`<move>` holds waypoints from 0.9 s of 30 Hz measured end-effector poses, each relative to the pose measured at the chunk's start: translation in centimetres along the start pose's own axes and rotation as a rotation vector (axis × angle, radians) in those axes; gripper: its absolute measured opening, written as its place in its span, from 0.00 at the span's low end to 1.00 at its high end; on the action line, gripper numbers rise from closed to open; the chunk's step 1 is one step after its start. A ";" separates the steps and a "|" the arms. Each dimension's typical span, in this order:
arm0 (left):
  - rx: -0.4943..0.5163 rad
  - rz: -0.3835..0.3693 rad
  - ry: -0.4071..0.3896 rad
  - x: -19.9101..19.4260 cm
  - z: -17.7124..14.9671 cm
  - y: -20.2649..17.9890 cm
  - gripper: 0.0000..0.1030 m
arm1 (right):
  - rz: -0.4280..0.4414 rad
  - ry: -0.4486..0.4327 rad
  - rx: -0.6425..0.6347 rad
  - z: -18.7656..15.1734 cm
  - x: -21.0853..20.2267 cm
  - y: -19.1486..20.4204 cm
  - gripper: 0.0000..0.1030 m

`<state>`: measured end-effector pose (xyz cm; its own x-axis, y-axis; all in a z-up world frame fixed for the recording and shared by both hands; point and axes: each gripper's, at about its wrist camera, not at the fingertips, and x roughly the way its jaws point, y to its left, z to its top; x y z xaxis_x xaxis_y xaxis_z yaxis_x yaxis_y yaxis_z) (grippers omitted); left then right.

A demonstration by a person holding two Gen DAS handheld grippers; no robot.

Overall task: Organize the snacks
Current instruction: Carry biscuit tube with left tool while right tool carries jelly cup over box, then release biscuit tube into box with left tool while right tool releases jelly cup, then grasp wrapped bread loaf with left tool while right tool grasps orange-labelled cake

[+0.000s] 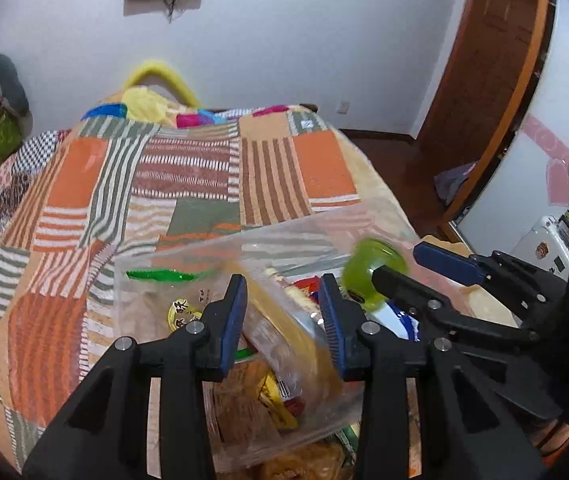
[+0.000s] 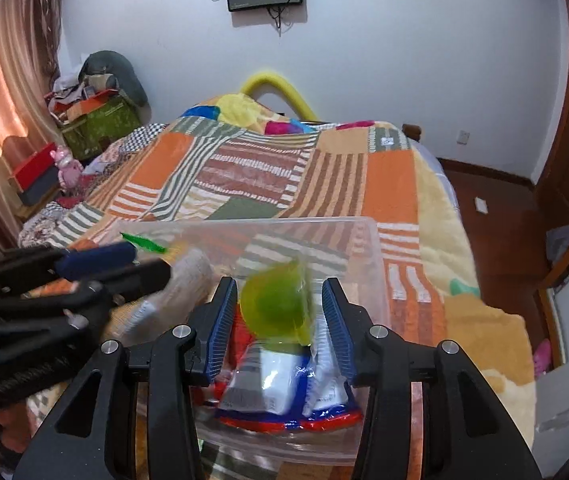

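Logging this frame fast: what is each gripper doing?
Left gripper: open, over a snack packet.
Right gripper: open, green jelly cup blurred between its fingers.

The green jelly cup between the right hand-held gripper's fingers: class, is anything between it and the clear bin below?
Nothing visible blocks it. The green jelly cup is blurred between the open right hand-held gripper fingers, above snack packets inside the clear bin.

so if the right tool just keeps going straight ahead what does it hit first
Most likely the green jelly cup, blurred between the open right tool's fingers, above the clear bin; depth is unclear.
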<state>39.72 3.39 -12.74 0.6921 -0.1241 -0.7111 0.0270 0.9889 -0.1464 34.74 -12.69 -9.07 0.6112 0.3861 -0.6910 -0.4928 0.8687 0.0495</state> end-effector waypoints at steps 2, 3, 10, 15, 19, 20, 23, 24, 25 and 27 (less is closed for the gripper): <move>0.018 -0.010 -0.012 -1.1 -0.3 -0.3 0.36 | 0.000 -0.006 0.001 0.0 -0.6 0.0 0.40; 0.021 -0.015 -0.013 -1.5 -0.3 -0.4 0.36 | -0.001 -0.010 0.003 -0.1 -1.0 0.1 0.40; 0.035 -0.020 -0.042 -6.0 -2.4 0.3 0.37 | 0.026 -0.048 0.023 -1.2 -4.3 0.4 0.48; 0.039 0.009 -0.036 -8.5 -5.2 1.6 0.42 | 0.050 -0.035 -0.017 -3.4 -5.9 1.9 0.52; 0.030 0.020 -0.002 -9.4 -8.0 3.0 0.46 | 0.053 -0.007 -0.049 -5.6 -6.3 3.6 0.55; 0.026 0.024 0.011 -9.4 -8.7 3.3 0.47 | 0.060 0.001 -0.051 -6.1 -6.3 3.9 0.57; 0.013 0.030 0.049 -9.1 -10.7 4.3 0.51 | 0.070 0.034 -0.038 -8.0 -5.8 4.8 0.64; 0.010 0.033 0.061 -9.0 -11.5 4.6 0.52 | 0.067 0.048 -0.030 -8.6 -5.5 5.0 0.66; 0.007 0.036 0.073 -8.8 -12.2 5.0 0.52 | 0.071 0.060 -0.019 -9.1 -5.3 5.1 0.66; -0.004 0.029 0.095 -8.4 -13.6 5.5 0.52 | 0.082 0.090 0.016 -9.9 -4.6 5.2 0.66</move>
<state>24.27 8.74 -16.92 0.6213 -0.1024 -0.7768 0.0048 0.9919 -0.1269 23.23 -13.01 -12.80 0.5106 0.4277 -0.7459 -0.5291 0.8401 0.1195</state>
